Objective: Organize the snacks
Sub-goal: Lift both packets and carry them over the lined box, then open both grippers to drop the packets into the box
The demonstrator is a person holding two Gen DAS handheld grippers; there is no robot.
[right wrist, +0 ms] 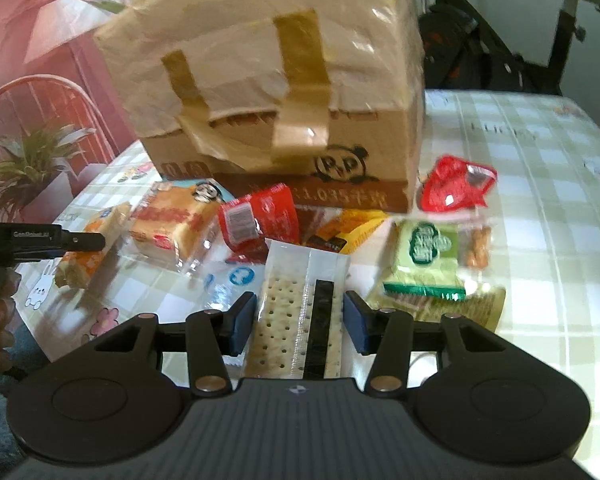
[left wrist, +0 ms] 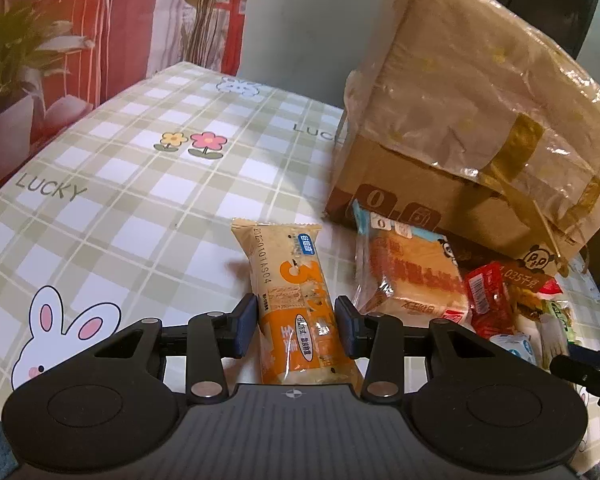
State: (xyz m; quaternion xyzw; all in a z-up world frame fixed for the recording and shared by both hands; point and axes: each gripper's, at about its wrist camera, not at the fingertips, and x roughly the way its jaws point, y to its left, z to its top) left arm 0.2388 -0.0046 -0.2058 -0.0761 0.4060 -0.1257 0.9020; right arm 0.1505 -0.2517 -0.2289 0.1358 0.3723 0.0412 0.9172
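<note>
While apparently clamped — left tool (left wrist: pixel 296 322) around orange snack packet (left wrist: pixel 296 300).

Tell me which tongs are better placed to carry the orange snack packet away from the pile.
Left. The left tongs already straddle the orange snack packet, pads at both its sides. The right tongs are around the cracker packet instead, farther along the pile by the cardboard box.

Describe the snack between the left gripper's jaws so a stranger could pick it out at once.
Start at the big taped cardboard box on the checked tablecloth; a heap of snacks lies at its foot. Left of the heap lies the orange packet, between the jaws of the left gripper. Only it carries a large orange 3; its neighbour, the clear-wrapped cake, doesn't.
</note>
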